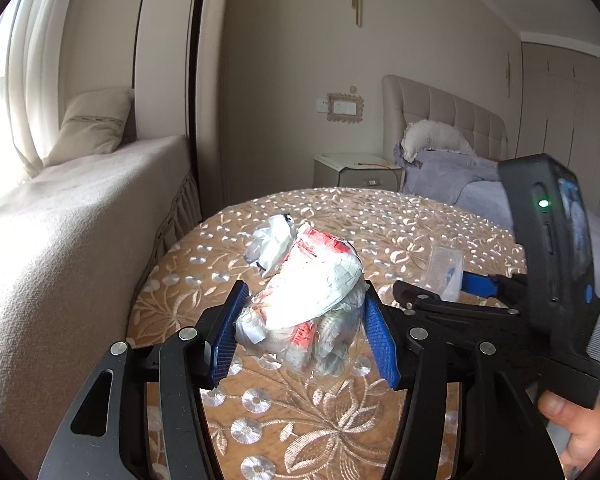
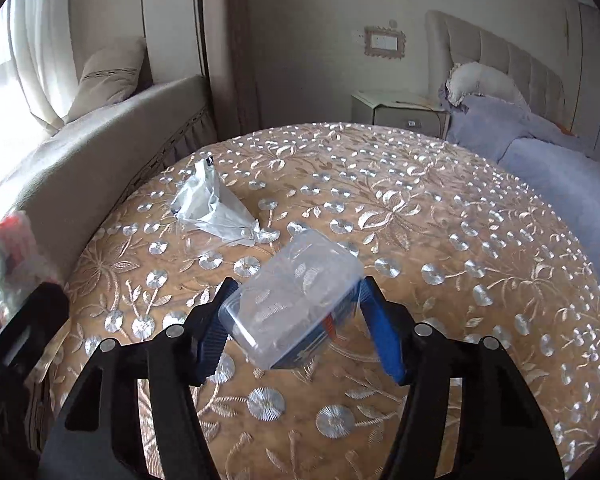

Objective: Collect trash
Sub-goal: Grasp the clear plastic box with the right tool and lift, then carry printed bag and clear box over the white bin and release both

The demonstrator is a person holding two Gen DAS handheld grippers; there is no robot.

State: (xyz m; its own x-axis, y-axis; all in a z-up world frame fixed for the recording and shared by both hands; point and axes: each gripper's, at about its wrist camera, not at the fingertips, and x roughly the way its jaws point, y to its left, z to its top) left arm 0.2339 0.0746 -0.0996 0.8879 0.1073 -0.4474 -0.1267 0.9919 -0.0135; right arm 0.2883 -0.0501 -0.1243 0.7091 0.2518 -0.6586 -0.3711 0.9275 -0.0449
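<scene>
Trash-wise, the left gripper (image 1: 300, 320) is clamped on a crinkly white-and-red plastic wrapper wad (image 1: 312, 300). The right gripper (image 2: 296, 320) pinches a clear, light plastic tub (image 2: 296, 300) above the round embroidered tablecloth (image 2: 440, 240). 1 soft clear plastic bag (image 2: 212, 208) is left lying there, probably slippery, so I'd grab its bunched middle.

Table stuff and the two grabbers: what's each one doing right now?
Left gripper: fingers shut on crumpled wrapper bundle, lifted.
Right gripper: fingers shut on clear plastic box, tilted.
Clear plastic bag: lying loose, crumpled, on the table.
</scene>
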